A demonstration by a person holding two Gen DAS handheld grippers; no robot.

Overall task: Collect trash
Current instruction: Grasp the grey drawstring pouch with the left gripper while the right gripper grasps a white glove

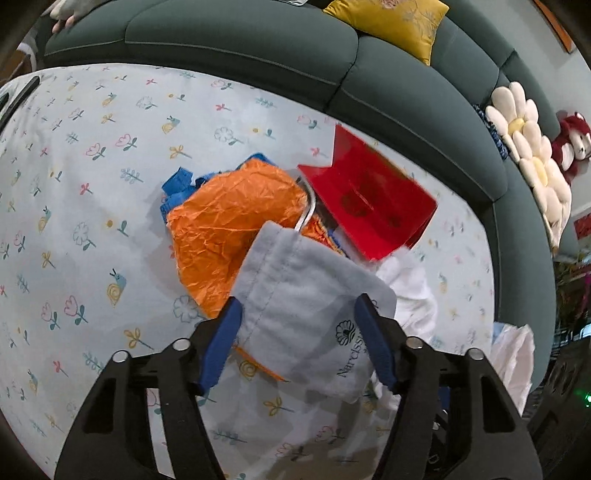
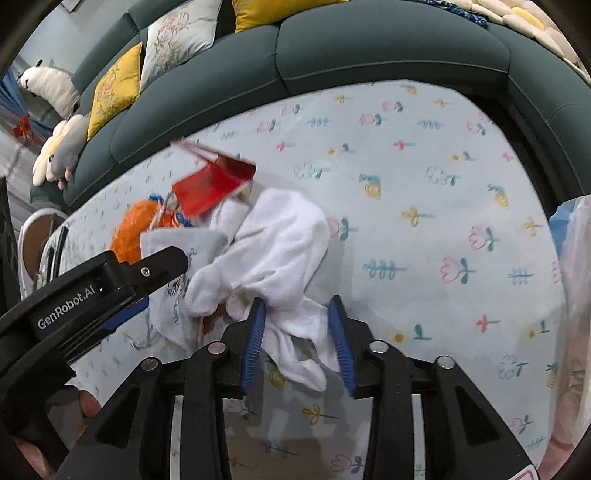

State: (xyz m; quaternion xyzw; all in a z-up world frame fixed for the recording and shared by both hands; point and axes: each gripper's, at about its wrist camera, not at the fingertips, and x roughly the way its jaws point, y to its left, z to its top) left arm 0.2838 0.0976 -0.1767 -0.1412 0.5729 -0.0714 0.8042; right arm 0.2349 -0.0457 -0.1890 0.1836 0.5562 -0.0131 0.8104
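A pile of trash lies on the flowered tablecloth (image 1: 92,206): a crumpled orange wrapper (image 1: 229,221), a red paper bag (image 1: 369,199), blue scraps (image 1: 177,184), a grey cloth pouch (image 1: 306,295) with dark print, and a white cloth (image 2: 273,240). My left gripper (image 1: 299,301) hangs over the pouch, its blue pads (image 1: 221,347) on either side of it without squeezing it. My right gripper (image 2: 297,300) stands over the white cloth's tail, which runs loose between its pads (image 2: 340,343). The left tool's black body (image 2: 92,291) shows beside the pile in the right wrist view.
A dark green sofa (image 1: 240,55) curves round the table's far side, with yellow cushions (image 1: 391,22), a flower plush (image 1: 532,155) and a red teddy (image 1: 572,140). A pale plastic bag (image 1: 513,362) hangs at the table's right edge. Bare tablecloth (image 2: 443,229) lies right of the pile.
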